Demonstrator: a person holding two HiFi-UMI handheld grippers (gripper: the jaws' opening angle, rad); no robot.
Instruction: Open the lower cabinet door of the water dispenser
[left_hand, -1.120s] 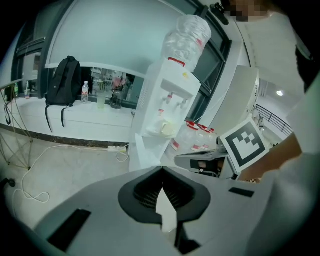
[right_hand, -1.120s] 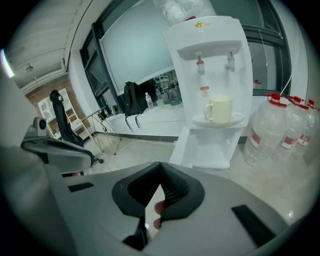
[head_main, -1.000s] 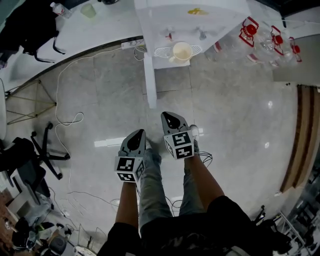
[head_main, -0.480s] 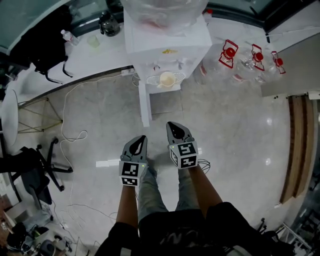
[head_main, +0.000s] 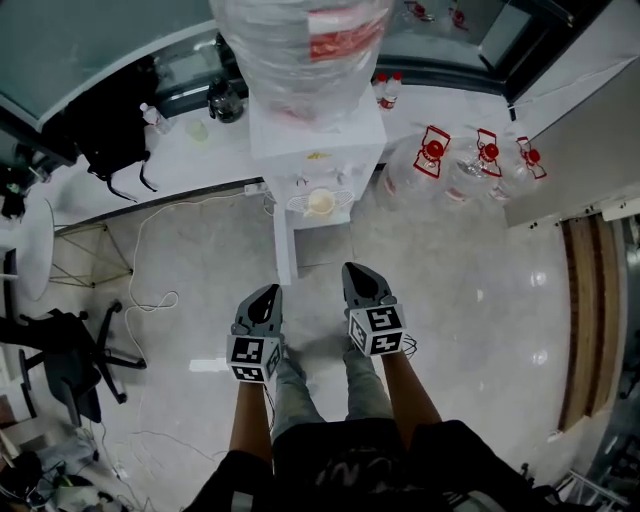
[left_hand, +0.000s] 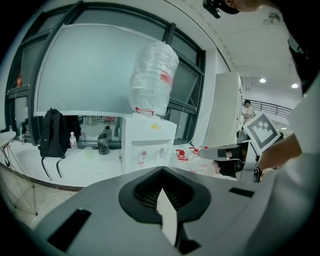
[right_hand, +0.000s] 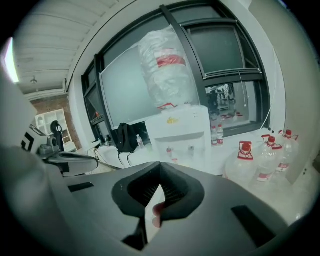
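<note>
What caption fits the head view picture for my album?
Left gripper and right gripper, both shut, point toward the white water dispenser across the floor.

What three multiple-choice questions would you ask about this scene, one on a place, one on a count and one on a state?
1. In the head view, where is the black backpack relative to the water dispenser?
A. To its left, on the white counter
B. To its right
C. On top of it

2. How many large red-capped jugs stand to the dispenser's right?
A. One
B. Three
C. Six

3. How do the jaws of the left gripper and right gripper stand?
A. Wide apart
B. Together
C. Each clamped on a jug

Answers:
1 A, the backpack sits on the counter left of the dispenser.
2 B, three red caps show in a row.
3 B, each gripper view shows its jaws meeting.
</note>
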